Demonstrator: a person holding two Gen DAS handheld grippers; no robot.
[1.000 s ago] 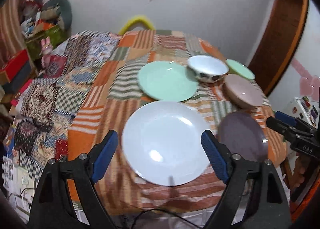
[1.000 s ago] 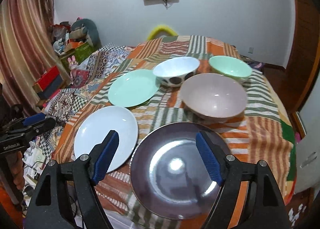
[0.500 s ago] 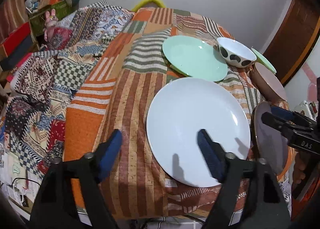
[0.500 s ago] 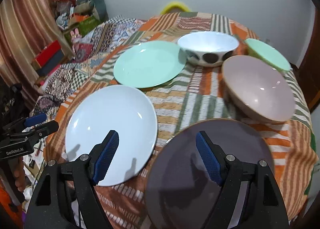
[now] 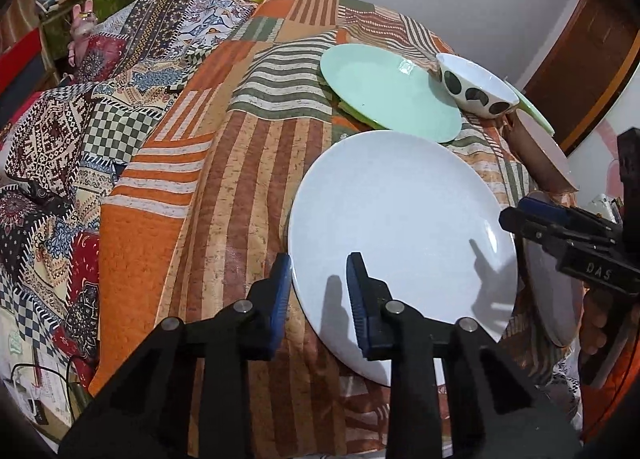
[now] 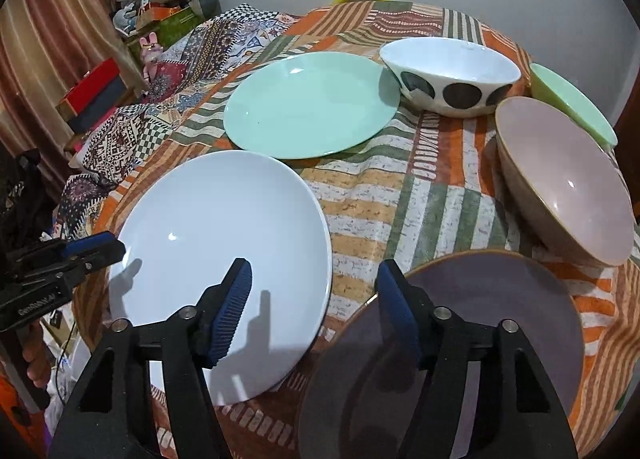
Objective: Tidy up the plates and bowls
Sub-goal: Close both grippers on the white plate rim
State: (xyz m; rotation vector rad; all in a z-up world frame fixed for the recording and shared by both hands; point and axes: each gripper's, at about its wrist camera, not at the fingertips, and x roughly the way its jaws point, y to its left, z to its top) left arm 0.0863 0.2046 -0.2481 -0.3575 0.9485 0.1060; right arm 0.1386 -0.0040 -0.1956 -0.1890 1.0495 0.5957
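Observation:
A white plate (image 5: 400,227) lies on the patchwork tablecloth (image 5: 240,187); it also shows in the right wrist view (image 6: 216,251). My left gripper (image 5: 318,291) has narrowed, with its jaws either side of the plate's left rim, not touching. A dark purple plate (image 6: 460,339) lies to the right. My right gripper (image 6: 314,303) is open, between the white and purple plates; it shows in the left wrist view (image 5: 532,215). Behind stand a mint plate (image 6: 312,103), a spotted white bowl (image 6: 452,75), a pink bowl (image 6: 560,179) and a mint bowl (image 6: 572,103).
The table's front edge is close below both grippers. A bed or sofa with patterned covers (image 5: 80,119) and boxes and toys (image 6: 160,15) lie to the left. A wooden door (image 5: 592,59) stands at the right.
My left gripper has moved down to the white plate's left rim and its jaws have closed most of the way. My right gripper has moved lower and leftward, between the white and purple plates.

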